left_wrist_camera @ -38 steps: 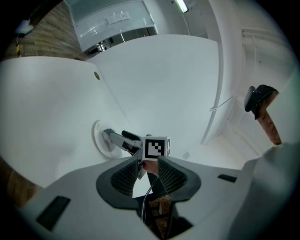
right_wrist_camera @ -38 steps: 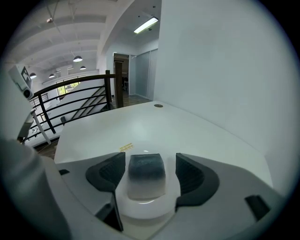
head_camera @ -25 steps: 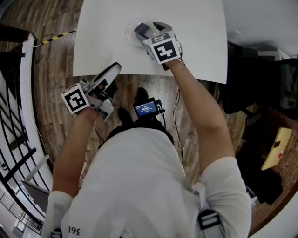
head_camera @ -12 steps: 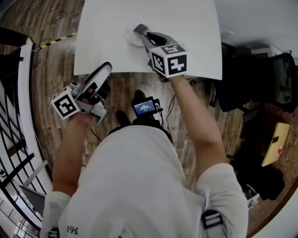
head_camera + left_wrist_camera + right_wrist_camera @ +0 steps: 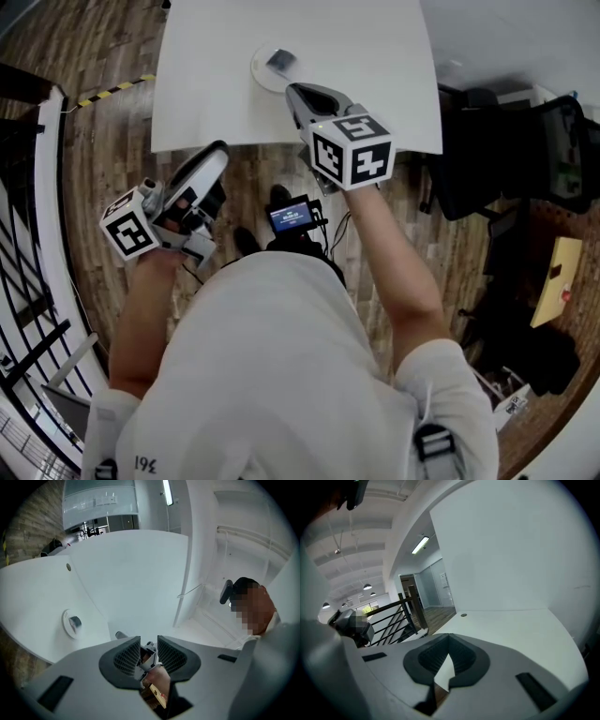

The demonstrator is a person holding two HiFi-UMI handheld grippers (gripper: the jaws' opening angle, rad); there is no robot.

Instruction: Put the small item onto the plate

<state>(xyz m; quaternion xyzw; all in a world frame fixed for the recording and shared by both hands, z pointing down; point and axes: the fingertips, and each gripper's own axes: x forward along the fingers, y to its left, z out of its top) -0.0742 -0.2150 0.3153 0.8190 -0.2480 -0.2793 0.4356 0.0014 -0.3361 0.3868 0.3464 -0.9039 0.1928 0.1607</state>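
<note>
At the top of the head view, a white table carries a round white plate near its front edge. The small item, grey and blocky, lies on the plate. The right gripper hangs over the table's front edge, just short of the plate and not touching it. Its marker cube sits behind the jaws. The left gripper is held off the table, over the wooden floor, well apart from the plate. A small device with a lit screen is mounted at the person's chest.

Left gripper view: the left gripper has its jaws parted by a narrow gap, and they hold nothing. The plate and the small item on it appear to the left, on the table, clear of the jaws.

Right gripper view: the right gripper has its jaw tips pressed together, with nothing held between them. Beyond them lies bare table. Neither the plate nor the item shows in this view.
</note>
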